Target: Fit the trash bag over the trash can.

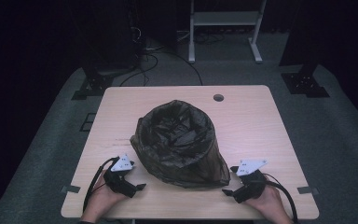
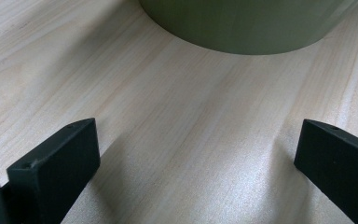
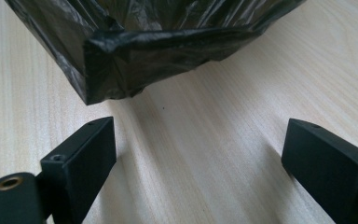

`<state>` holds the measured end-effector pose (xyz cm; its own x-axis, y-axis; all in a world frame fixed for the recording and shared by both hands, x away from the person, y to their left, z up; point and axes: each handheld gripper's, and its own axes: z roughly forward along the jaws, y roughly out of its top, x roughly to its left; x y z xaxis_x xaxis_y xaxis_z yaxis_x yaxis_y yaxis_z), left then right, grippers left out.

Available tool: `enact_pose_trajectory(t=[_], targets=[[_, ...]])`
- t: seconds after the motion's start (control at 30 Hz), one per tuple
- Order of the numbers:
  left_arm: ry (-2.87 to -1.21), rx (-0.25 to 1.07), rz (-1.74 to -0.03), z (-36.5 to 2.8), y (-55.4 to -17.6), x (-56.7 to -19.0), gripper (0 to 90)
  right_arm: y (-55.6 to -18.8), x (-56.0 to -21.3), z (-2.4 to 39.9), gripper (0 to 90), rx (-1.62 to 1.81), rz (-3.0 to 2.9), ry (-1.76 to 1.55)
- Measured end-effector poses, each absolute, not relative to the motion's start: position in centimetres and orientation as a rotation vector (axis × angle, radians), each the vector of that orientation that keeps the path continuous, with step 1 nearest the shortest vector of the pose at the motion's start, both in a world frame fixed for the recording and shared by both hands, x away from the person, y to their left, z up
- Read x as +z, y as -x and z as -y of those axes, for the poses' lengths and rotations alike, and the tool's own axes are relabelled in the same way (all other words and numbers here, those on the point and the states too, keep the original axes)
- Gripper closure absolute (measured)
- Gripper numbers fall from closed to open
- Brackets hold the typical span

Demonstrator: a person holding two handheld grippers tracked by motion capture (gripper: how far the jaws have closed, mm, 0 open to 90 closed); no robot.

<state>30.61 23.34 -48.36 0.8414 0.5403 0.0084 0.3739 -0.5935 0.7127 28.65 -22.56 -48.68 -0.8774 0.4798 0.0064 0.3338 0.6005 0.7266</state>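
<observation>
Lined green bin (image 1: 179, 144) sitting mid-table (image 1: 261, 121), black trash bag (image 3: 158, 46) draped over rim. I'm resting left tool (image 1: 137, 187) and right tool (image 1: 228, 192) on either side, both released, gripping nothing.

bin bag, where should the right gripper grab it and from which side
Judging by shape, grip the loose folded corner of the bin bag hanging low on the near right side. It sticks out just ahead of the open right gripper, so come in low along the table.
</observation>
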Motion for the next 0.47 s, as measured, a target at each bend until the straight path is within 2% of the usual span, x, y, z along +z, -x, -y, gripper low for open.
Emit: enact_pose_trajectory(t=[0.47], targets=[[-2.273, 0.289, -0.662, -23.34, -30.61, -48.36, 0.0, -28.77, -48.69, 22.47, 8.8, 1.138, -2.633, -0.689]])
